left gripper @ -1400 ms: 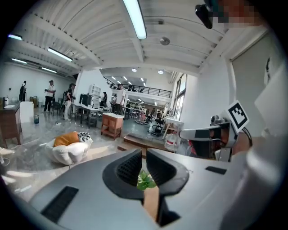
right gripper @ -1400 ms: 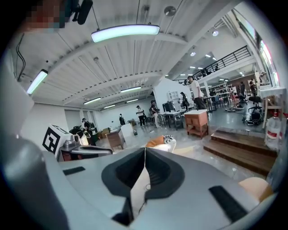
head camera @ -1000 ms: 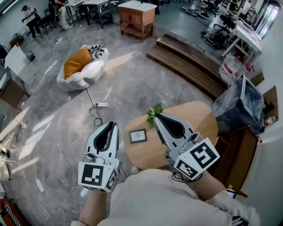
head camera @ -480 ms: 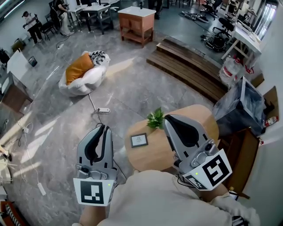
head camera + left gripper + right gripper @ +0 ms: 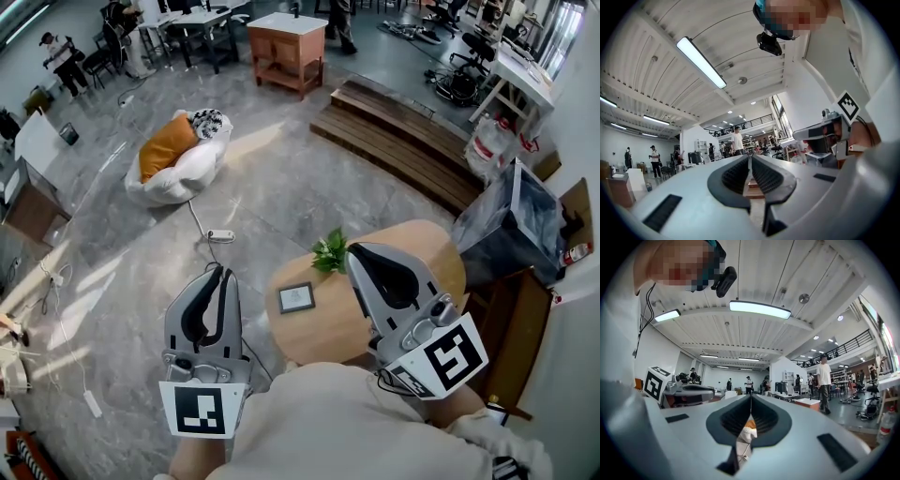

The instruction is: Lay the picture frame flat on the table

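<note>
The picture frame [image 5: 296,298] lay flat on the table [image 5: 422,246] (as before), while the left gripper [image 5: 222,270] and right gripper [image 5: 352,249], both pressed together and empty, had drawn back a little.

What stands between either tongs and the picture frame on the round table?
Nothing visible does. The picture frame lies flat on the table, with the left tongs and right tongs shut and empty to either side. The plant stands beyond the frame, off both paths.

The picture frame [image 5: 296,297] is lying flat near the surface's [image 5: 422,253] left edge; the plant [image 5: 330,251] is standing just behind it, at the far edge.
</note>
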